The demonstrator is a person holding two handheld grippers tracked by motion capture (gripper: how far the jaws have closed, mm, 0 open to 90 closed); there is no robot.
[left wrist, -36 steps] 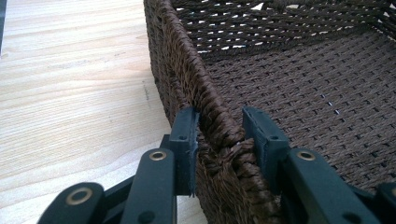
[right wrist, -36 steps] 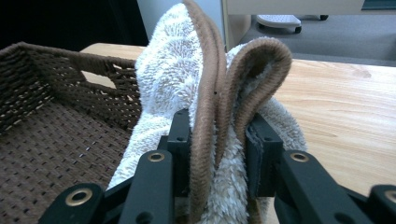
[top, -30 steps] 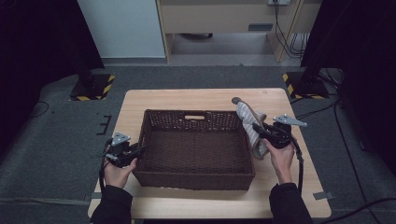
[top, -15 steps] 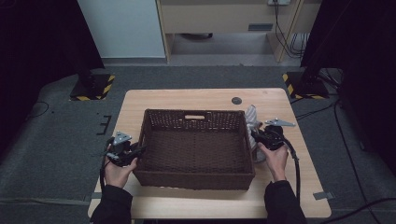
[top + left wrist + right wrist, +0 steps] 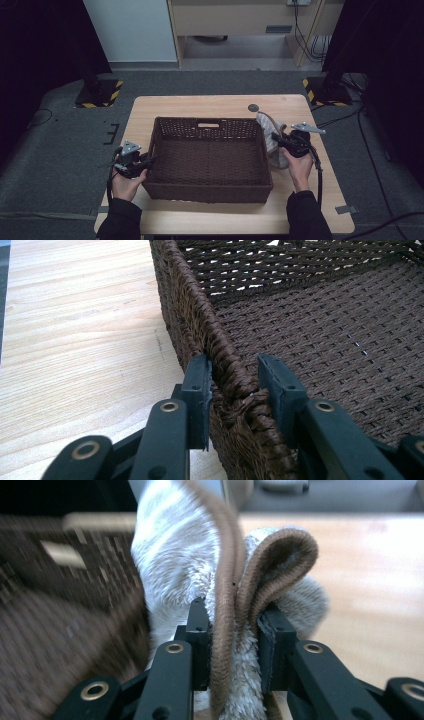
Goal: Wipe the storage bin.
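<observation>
Spanning grey carpet, pale wooden table (image 5: 200,107); grippers clamping basket (image 5: 210,155) rim and towel (image 5: 267,135).

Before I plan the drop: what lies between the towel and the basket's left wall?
In the high view, just the bare woven floor of the basket, from towel to left wall.

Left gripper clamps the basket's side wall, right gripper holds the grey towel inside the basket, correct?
Not quite. The towel is outside the basket, hanging by its right wall over the table, as the high view shows. The rest stands: left gripper on the side wall, right gripper holding the towel.
</observation>
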